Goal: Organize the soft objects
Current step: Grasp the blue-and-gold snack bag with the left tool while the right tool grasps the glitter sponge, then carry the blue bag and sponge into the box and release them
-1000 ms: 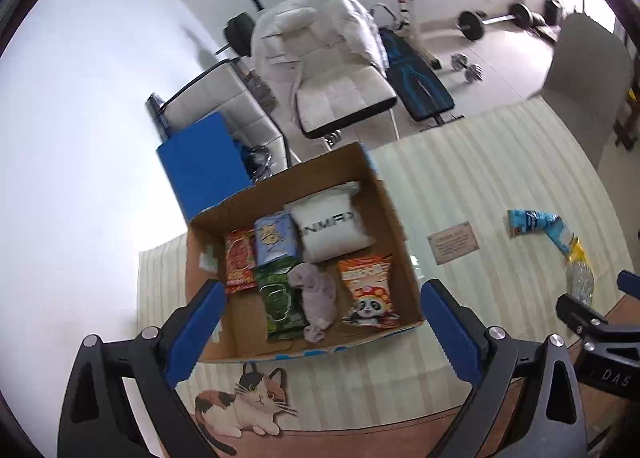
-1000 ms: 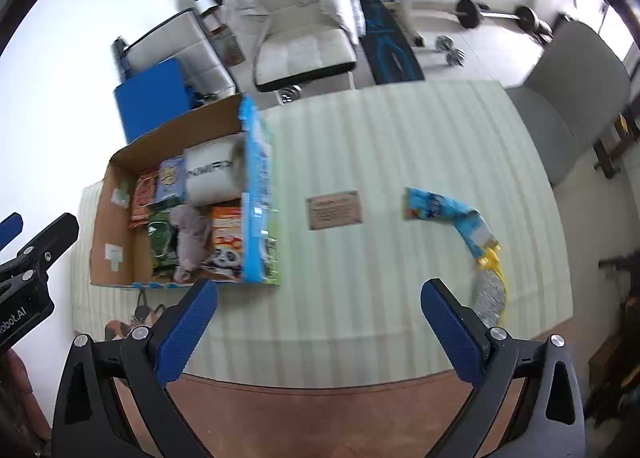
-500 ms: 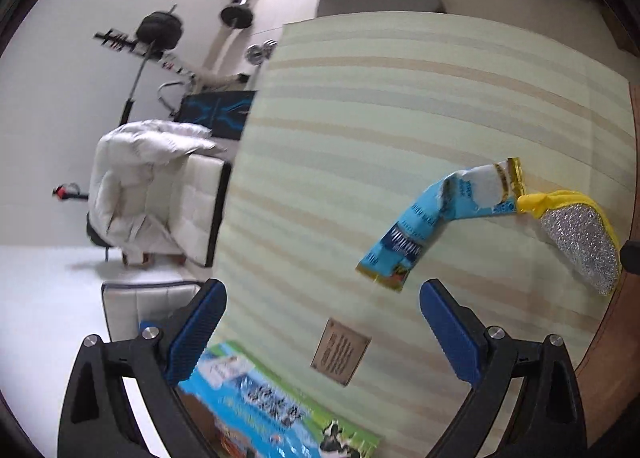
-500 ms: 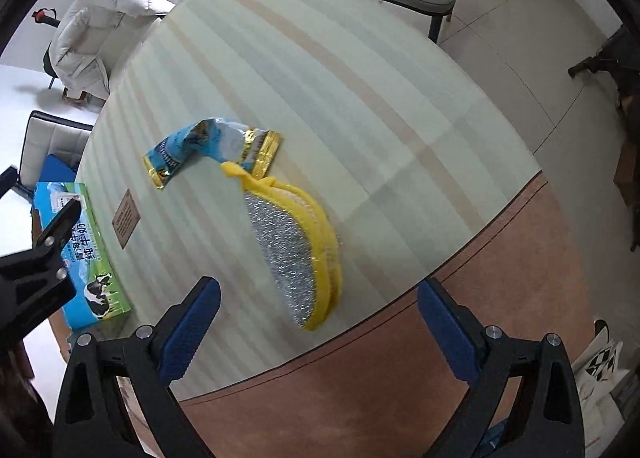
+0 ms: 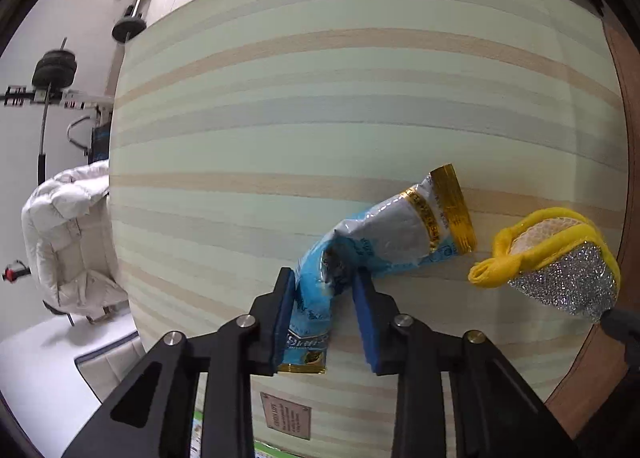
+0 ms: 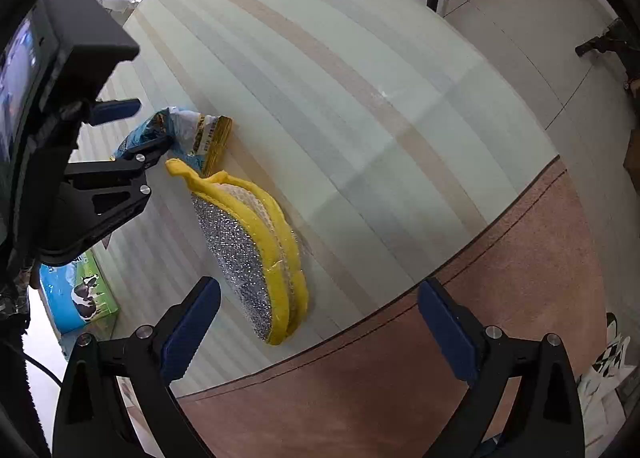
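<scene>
My left gripper (image 5: 324, 298) low over the striped table (image 5: 320, 97), fingers pinching the blue packet (image 5: 384, 242) lying there, my right gripper (image 6: 316, 322) spread wide, empty, above the yellow scrubber (image 6: 256, 254) beside the packet

the blue and green cow-printed box (image 6: 78, 294) is partly hidden behind the left gripper (image 6: 132, 129); the small brown card's (image 5: 286, 416) print is unreadable

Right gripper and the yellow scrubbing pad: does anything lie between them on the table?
Nothing. In the right wrist view the right gripper is open, and only bare striped table separates it from the yellow scrubbing pad.
</scene>
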Available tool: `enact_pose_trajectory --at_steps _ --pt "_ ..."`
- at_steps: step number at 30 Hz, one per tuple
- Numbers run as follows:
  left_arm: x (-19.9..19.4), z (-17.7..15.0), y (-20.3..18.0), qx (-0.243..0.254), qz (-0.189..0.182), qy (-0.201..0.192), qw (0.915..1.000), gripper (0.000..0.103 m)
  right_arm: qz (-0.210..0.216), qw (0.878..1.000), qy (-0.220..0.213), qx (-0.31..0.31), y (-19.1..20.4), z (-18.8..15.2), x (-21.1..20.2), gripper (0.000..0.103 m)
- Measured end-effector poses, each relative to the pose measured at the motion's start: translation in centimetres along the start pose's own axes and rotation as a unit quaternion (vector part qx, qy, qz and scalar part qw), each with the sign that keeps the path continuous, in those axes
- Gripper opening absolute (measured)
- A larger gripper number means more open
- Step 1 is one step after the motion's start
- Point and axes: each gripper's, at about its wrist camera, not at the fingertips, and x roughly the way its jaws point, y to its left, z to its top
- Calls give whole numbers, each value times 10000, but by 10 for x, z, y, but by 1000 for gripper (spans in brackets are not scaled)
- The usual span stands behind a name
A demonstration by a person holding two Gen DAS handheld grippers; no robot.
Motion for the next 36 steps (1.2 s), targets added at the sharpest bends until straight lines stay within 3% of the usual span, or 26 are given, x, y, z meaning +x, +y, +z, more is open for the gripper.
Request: enact_pose_trajectory --at_steps 2,5,7,9,11,16,18,25,26,28,30,32,33,34,36 --pt "0 -11 10 -431 -169 100 9989 24 7 10000 14 -76 7 1 3 101" --pt "5 -41 24 -1401 -604 257 9880 23 -3 9998 34 -187 20 3 7 101" --pt "10 -61 33 -1999 -835 387 9755 23 -23 9996 79 -265 26 5 10 101" --pt "16 -88 39 -2631 -1180 563 9559 23 -51 9993 164 -338 30 3 15 99" --pt "20 -110 39 -2958 -1362 704 9429 23 -131 9984 263 -481 35 3 21 95" --pt "22 -130 34 -2913 -1369 744 9439 27 -527 9937 387 -905 53 4 39 95" --pt "21 -129 32 -2740 -1500 700 9474 35 -614 9914 485 -1047 60 4 47 95" --pt "26 -110 2 -1754 -1269 962 9715 46 -858 9858 534 -1343 80 1 60 95" --pt "26 -109 1 -1796 -1306 1022 9697 44 -894 9850 534 -1374 83 0 61 95" --pt "26 -109 4 -2074 -1425 1022 9624 26 -968 9834 526 -1443 87 -3 64 95" --pt "25 -111 4 -2272 -1470 933 9581 24 -1001 9825 504 -1485 91 -5 67 94" --pt "24 -117 5 -2610 -1601 880 9479 21 -1147 9802 410 -1561 96 -7 67 89" --pt "26 -124 9 -2766 -1755 799 9414 20 -1232 9784 342 -1624 100 -7 67 81" --pt "26 -129 13 -2898 -1840 726 9364 20 -1370 9753 207 -1718 103 -8 64 66" --pt "21 -136 12 -3154 -1964 604 9264 20 -1373 9741 111 -1794 108 -10 62 55"
